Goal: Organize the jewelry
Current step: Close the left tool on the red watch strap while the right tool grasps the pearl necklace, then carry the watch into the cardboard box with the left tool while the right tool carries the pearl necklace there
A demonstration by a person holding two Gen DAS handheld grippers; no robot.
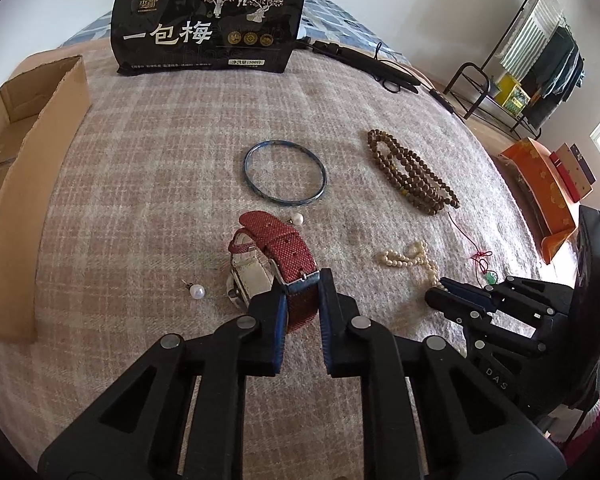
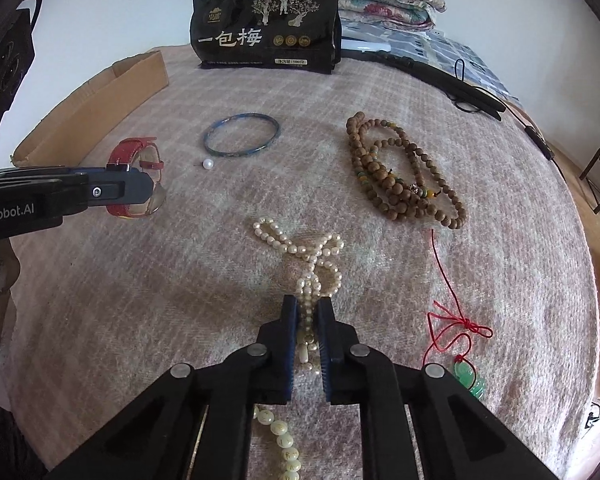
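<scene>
Watch (image 1: 284, 264) and pearl necklace (image 2: 308, 264), both clamped

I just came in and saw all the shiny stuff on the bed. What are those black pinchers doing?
Someone is tidying jewelry with two hand-held grippers. The left gripper is shut on the red watch strap. The right gripper is shut on the pearl necklace. Still lying loose on the checked blanket are a blue bangle, brown wooden beads, two pearl earrings and a green pendant on red cord.

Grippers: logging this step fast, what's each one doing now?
Left gripper: shut on the red watch strap.
Right gripper: shut on the pearl necklace.
</scene>
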